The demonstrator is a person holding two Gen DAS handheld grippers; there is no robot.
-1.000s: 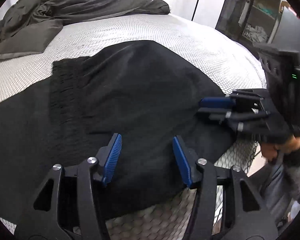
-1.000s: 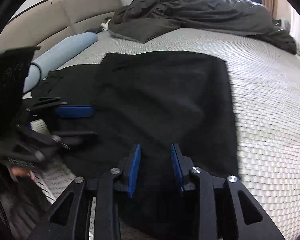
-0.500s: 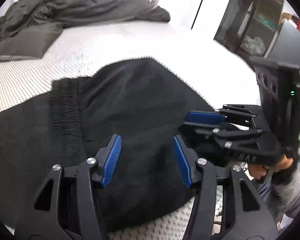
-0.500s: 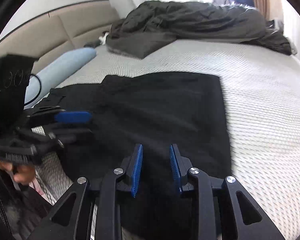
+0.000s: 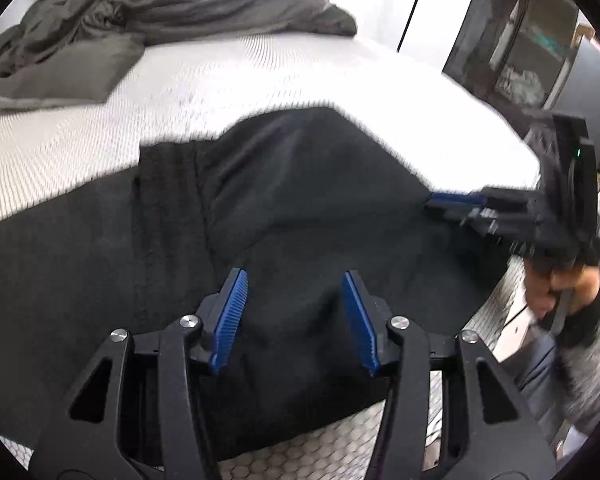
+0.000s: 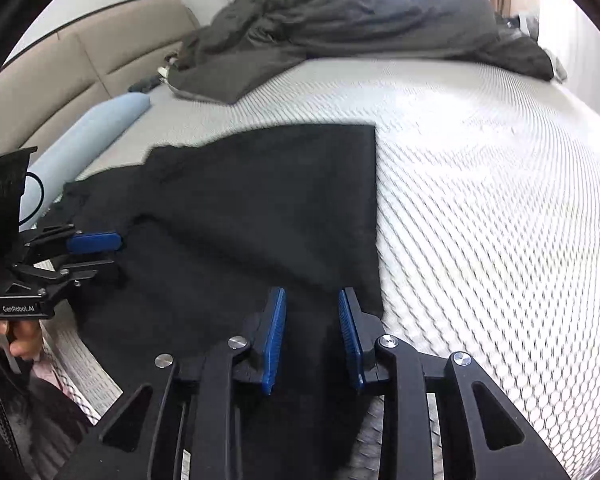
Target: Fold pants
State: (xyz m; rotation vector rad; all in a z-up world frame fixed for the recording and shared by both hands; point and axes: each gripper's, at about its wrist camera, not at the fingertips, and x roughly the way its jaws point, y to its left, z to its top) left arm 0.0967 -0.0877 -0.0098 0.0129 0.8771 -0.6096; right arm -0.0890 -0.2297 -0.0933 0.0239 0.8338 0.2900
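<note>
My left claw (image 5: 294,320) and right claw (image 6: 311,340), both with ribbed blue pads spread and pinching nothing, hover over the soft black folded pants (image 5: 284,208), which lie flat on the white honeycomb-textured mattress (image 6: 480,208), a crumpled dark grey duvet (image 6: 360,28) beyond them.

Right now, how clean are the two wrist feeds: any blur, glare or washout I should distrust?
Left wrist view: motion blur smears the right gripper and the pants edge. Right wrist view: the window behind the duvet is blown out; the pants read as flat black; fisheye bends the mattress.
</note>
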